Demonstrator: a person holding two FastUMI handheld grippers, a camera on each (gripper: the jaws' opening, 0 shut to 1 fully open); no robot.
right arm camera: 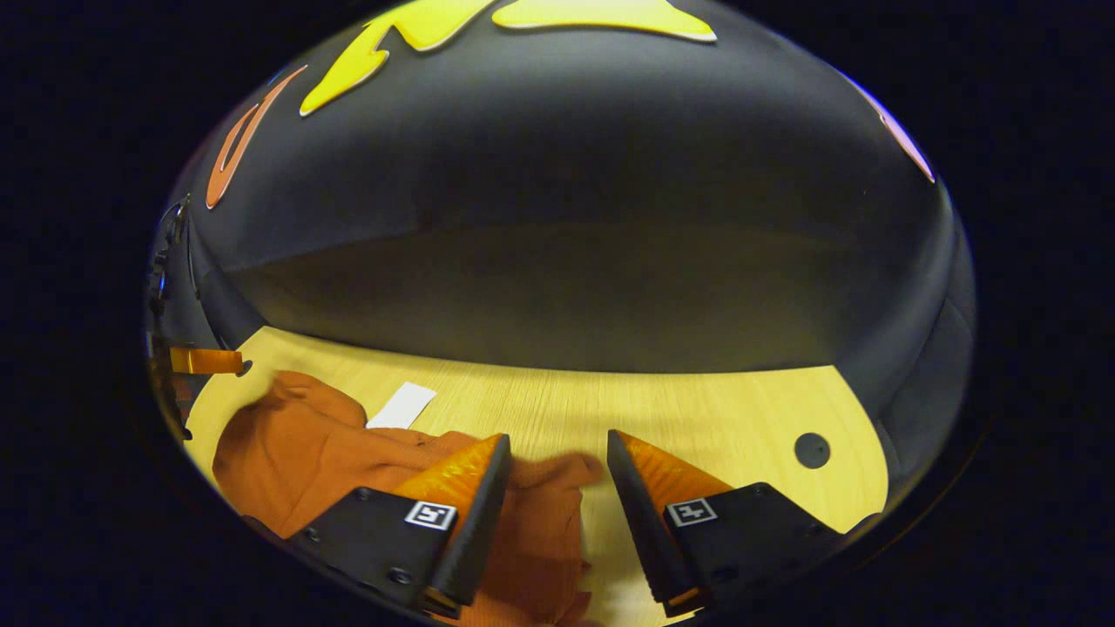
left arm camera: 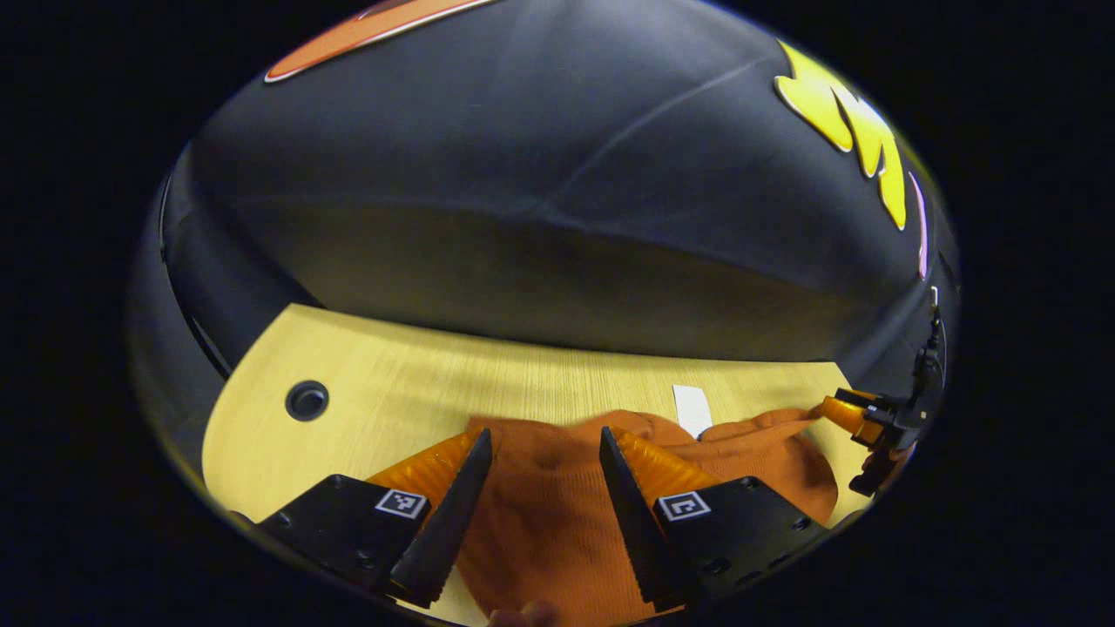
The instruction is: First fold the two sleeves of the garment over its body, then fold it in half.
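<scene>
The orange garment [left arm camera: 557, 514] lies crumpled on the wooden desk [left arm camera: 488, 383], beside a white tag [left arm camera: 692, 409]. Left gripper [left arm camera: 544, 444] and right gripper [right arm camera: 557, 448] hover over it, fingers apart, clamping nothing.

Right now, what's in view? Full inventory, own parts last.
garment: 1, orange, crumpled on the table, under both hand-held grippers.
paper slip: 1, white, flat on the table just beyond the garment.
table: 1, light wood, under everything.
cable holes: 2, black, round, in the tabletop, one in the left gripper view, one in the right gripper view.
booth wall: 1, black cloth, behind the table.
left hand-held gripper: 1, fingers apart over the garment.
right hand-held gripper: 1, fingers apart over the garment's edge.
</scene>
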